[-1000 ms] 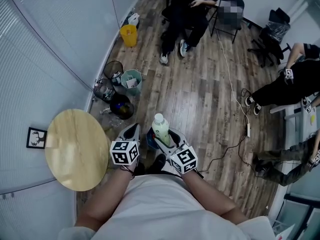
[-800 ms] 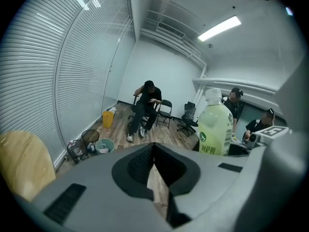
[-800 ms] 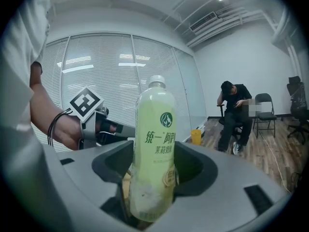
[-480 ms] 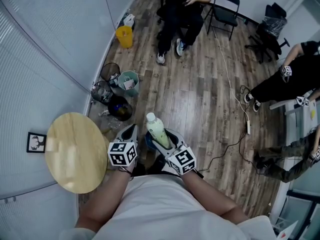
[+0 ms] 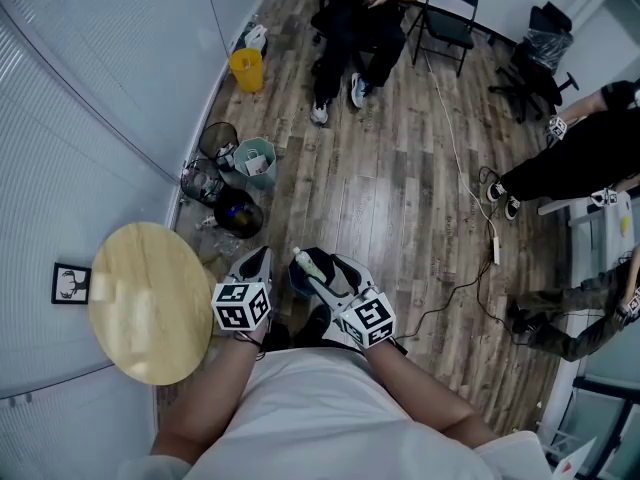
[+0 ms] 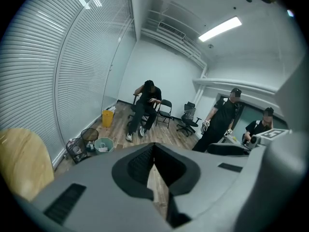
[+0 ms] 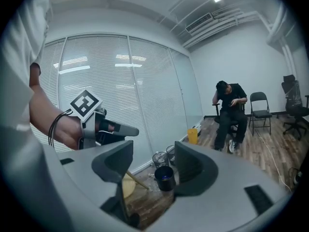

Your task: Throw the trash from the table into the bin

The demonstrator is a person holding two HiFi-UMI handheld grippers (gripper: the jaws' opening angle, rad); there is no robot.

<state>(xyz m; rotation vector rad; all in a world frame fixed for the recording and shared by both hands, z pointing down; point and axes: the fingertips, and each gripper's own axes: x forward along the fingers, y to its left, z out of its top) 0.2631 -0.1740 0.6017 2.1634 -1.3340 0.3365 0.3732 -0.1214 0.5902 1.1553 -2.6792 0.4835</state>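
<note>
Bottle (image 5: 312,267), pale green with a white cap, is tilted with the cap toward the far left, right at the tips of the right gripper (image 5: 325,268). It is over the wood floor (image 5: 400,198), just right of the round wooden table (image 5: 150,303) and on the near side of the black bin (image 5: 240,211).

Right gripper: jaws have just been opening and now stand wide apart. In the right gripper view nothing sits between them (image 7: 152,161); the gap shows only the floor and the black bin (image 7: 165,178) further off. From the head view I cannot tell if a jaw touches the bottle.

Left gripper (image 5: 257,259): just left of the right one, beside the table's edge. In the left gripper view its jaw tips meet (image 6: 153,148) with nothing clamped.

Further off by the left wall: two wire baskets (image 5: 205,180), a teal bin (image 5: 260,158) and a yellow bin (image 5: 246,68).
</note>
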